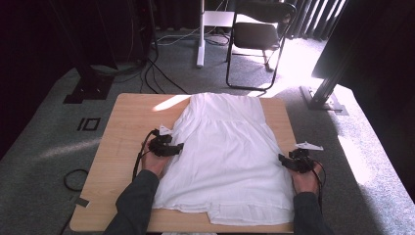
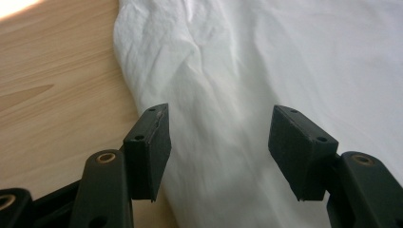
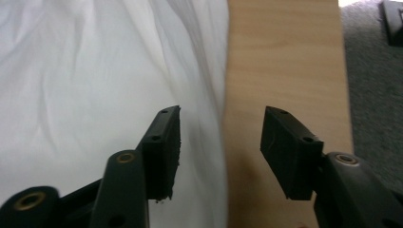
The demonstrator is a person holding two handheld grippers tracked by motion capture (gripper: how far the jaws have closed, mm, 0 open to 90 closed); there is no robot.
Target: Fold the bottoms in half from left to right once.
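White garment (image 1: 227,152) on wooden table (image 1: 122,142); both hand-held grippers (image 1: 166,147) (image 1: 293,160) agape, holding nothing.

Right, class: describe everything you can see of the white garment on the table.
The white garment looks like thin, softly creased cloth, spread flat on the wooden table, narrower at its far end and wider toward the person, where a folded layer shows along the hem. The left gripper and right gripper stand open at its two side edges, neither pinching it.
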